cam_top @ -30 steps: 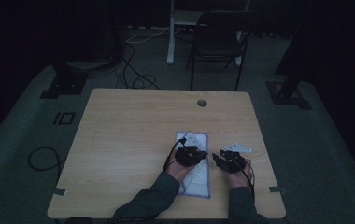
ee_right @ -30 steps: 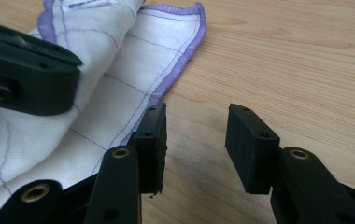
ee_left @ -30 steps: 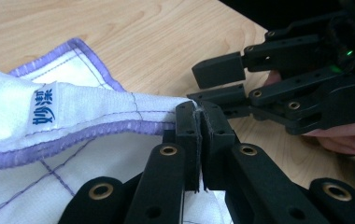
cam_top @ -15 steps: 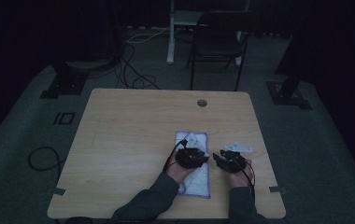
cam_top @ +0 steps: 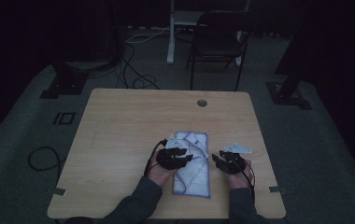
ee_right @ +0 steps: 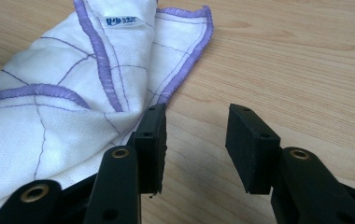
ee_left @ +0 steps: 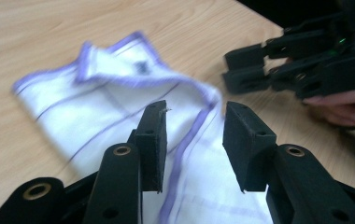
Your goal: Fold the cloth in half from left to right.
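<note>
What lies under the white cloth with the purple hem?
The white cloth with purple hem lies folded on the light wooden table, bare wood showing all round it. Whether anything sits beneath its layers cannot be seen; the fabric covers that.

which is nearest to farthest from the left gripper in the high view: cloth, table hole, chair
1. Cloth: right beside and under the left gripper, near edge of the table.
2. Table hole: far edge of the tabletop.
3. Chair: on the floor beyond the table.

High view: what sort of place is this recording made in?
Probably a dim lab or studio: black stand bases flank the wooden table, loose cables cross the carpet, a folding chair behind.
</note>
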